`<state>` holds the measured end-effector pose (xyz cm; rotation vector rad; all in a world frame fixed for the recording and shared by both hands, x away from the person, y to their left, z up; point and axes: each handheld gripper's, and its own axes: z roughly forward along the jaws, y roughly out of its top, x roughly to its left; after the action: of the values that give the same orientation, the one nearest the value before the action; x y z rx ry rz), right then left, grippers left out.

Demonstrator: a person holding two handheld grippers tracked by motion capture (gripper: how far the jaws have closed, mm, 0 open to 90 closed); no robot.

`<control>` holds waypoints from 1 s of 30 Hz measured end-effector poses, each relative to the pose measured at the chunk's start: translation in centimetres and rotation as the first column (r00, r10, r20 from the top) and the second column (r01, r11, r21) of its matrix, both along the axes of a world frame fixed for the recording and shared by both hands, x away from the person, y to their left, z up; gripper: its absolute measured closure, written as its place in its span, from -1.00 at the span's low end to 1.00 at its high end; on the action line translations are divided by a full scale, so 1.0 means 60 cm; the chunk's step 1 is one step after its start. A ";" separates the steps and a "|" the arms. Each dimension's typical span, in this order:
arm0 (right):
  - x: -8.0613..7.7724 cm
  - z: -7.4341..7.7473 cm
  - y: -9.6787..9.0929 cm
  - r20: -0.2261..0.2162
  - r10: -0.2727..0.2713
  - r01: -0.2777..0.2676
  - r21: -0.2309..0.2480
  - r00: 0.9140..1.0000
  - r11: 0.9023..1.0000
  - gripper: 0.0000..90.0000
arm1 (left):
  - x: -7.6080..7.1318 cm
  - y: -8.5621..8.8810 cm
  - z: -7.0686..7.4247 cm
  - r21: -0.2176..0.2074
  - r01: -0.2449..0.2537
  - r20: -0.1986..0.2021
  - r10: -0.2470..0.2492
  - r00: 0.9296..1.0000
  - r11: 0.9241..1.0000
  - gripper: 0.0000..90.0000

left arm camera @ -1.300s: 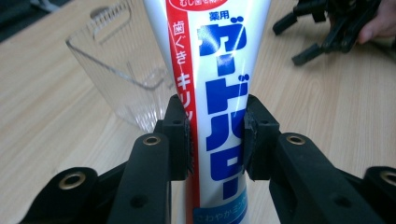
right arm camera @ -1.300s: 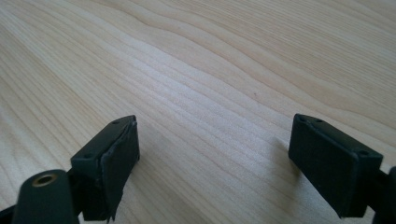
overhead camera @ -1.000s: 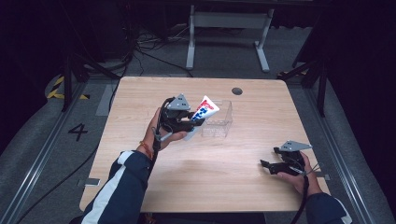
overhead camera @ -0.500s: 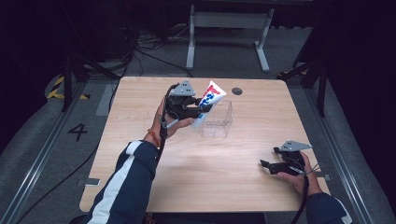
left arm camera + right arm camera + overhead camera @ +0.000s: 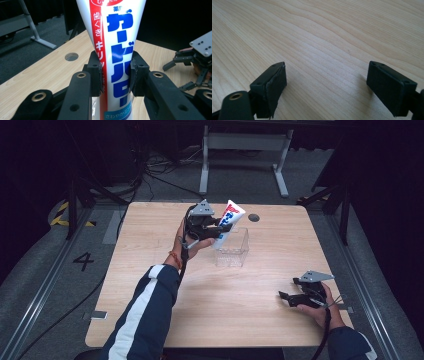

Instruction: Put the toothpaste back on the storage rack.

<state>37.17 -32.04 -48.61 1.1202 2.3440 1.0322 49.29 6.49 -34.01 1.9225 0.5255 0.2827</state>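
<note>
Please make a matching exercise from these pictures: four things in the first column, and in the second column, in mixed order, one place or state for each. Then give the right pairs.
Column 1
1. toothpaste tube
2. clear plastic box
3. right gripper
4. round hole

Column 2
A. open, low over the wood near the table's right front corner
B. clamped in the left gripper
C. near the table's far edge
D. standing on the table, below the lifted tube

Pairs: 1-B, 2-D, 3-A, 4-C
</note>
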 end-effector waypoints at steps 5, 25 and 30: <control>0.000 0.000 0.000 0.001 0.001 -0.001 0.000 1.000 1.000 -0.63 | 0.015 -0.009 -0.011 -0.014 -0.010 0.004 0.010 1.000 1.000 0.52; 0.000 -0.001 -0.001 0.005 0.004 -0.004 0.000 1.000 1.000 -0.63 | 0.034 -0.038 -0.051 -0.025 0.004 0.022 -0.003 1.000 1.000 0.51; 0.000 -0.001 -0.001 0.007 0.003 -0.003 0.000 1.000 1.000 -0.63 | 0.037 -0.041 -0.070 -0.031 0.007 0.015 -0.006 1.000 1.000 0.51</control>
<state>37.20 -32.08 -48.65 1.1116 2.3415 1.0362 51.49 4.01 -38.20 1.8906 0.5113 0.2828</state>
